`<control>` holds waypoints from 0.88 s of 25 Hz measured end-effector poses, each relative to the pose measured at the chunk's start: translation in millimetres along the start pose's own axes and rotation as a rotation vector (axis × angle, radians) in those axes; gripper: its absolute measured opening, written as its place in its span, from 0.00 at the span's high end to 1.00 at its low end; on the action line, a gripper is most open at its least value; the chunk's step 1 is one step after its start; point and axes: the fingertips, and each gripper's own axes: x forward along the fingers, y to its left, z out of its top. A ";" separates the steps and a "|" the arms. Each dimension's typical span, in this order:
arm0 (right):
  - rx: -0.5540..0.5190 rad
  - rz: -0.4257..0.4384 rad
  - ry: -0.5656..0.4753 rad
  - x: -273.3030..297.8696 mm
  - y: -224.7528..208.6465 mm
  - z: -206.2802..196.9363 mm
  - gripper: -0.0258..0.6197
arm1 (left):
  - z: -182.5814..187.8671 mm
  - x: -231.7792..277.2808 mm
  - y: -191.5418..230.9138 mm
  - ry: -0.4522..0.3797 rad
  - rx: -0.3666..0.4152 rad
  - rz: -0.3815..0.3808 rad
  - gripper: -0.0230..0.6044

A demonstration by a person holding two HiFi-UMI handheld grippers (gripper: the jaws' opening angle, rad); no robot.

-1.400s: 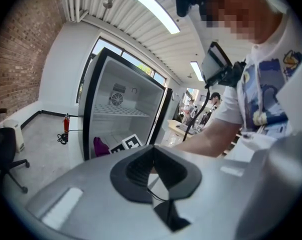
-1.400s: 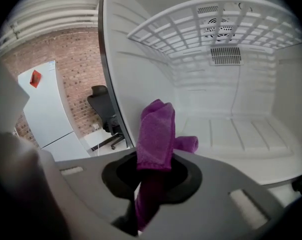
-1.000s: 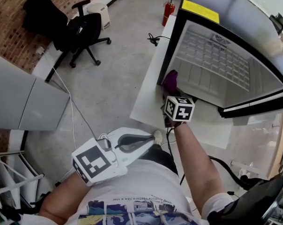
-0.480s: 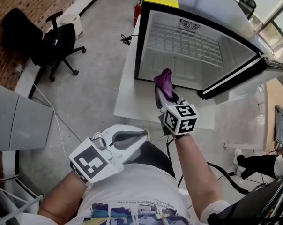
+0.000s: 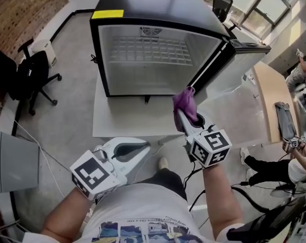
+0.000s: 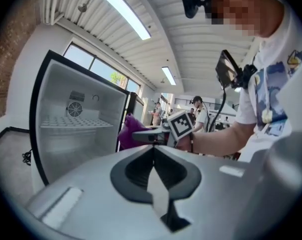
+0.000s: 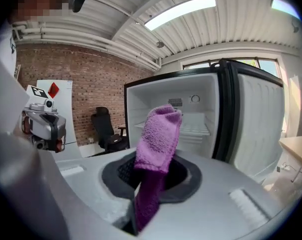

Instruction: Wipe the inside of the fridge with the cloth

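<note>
Right gripper view shows the purple cloth [image 7: 158, 134] pinched between the jaws of the right gripper [image 7: 152, 176], its lower part clamped and a folded upper part standing free above them. It looks like soft, fluffy terry: light, limp and easily bunched. It should not slip, but the loose fold will likely flop, so a grip close to the bulk of the fabric would press a broader pad against the walls.

The cloth is outside the fridge [image 5: 99, 59], in front of the near right corner of its opening, beside the door [image 5: 234, 70] swung open to the right. Inside the fridge I see only a white shelf [image 5: 153, 49] high up and a round vent [image 5: 150, 32] on the far wall. The left gripper [image 5: 144, 149] hangs near the person's body, jaws pressed together on nothing.
</note>
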 end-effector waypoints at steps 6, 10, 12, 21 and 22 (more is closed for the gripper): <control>-0.044 0.056 -0.096 -34.3 -59.1 43.4 0.87 | 21.2 72.6 -9.4 0.000 0.031 -0.011 0.96; -0.144 0.154 -0.170 -57.4 -102.0 85.0 0.87 | 36.2 149.0 -15.7 -0.026 0.019 0.004 0.96; -0.168 0.218 -0.195 -64.6 -123.2 103.8 0.87 | 49.7 186.3 -23.1 -0.041 0.010 0.012 0.96; -0.246 0.422 -0.233 -66.1 -176.0 129.0 0.87 | 64.7 278.3 -44.5 -0.066 -0.005 0.070 0.96; -0.252 0.435 -0.232 -64.1 -178.6 130.1 0.87 | 63.2 281.9 -45.8 -0.060 -0.010 0.077 0.96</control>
